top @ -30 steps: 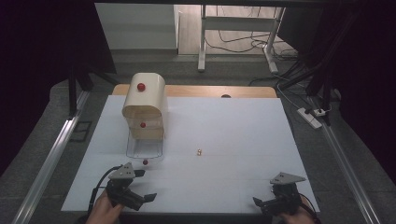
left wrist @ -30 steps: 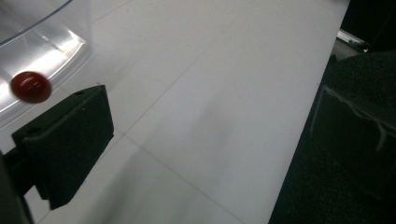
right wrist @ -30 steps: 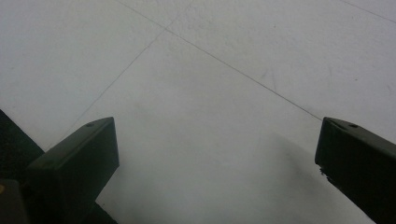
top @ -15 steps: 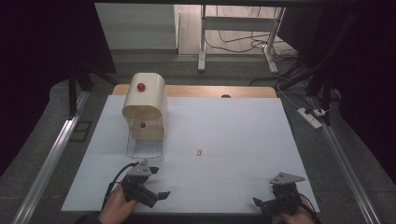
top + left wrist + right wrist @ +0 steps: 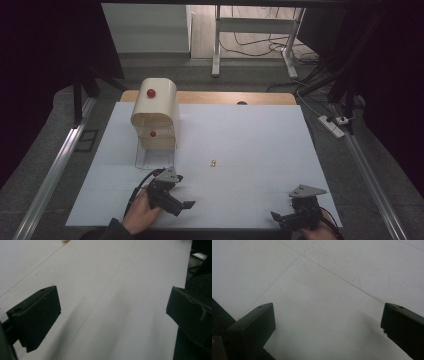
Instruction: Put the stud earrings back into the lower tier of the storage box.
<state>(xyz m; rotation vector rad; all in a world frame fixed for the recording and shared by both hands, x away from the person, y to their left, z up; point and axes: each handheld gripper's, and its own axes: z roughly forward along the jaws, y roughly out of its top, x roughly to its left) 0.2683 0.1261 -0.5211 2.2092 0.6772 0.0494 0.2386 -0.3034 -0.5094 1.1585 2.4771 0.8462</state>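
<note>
Your left gripper (image 5: 184,204) hovers, jaws wide and empty, over open desk (image 5: 250,135); the small tan piece (image 5: 213,162) lies far-right of it. Your right gripper (image 5: 280,219), jaws spread empty, sits at the near edge.

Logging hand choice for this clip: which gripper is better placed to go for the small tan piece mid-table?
Left. The left gripper, jaws open, sits nearer the small tan piece than the right gripper at the table's near right corner.

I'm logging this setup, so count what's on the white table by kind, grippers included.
Grippers: 2, left gripper and right gripper
Cream bread box with red knobs: 1
Small tan piece: 1
Total: 4
</note>
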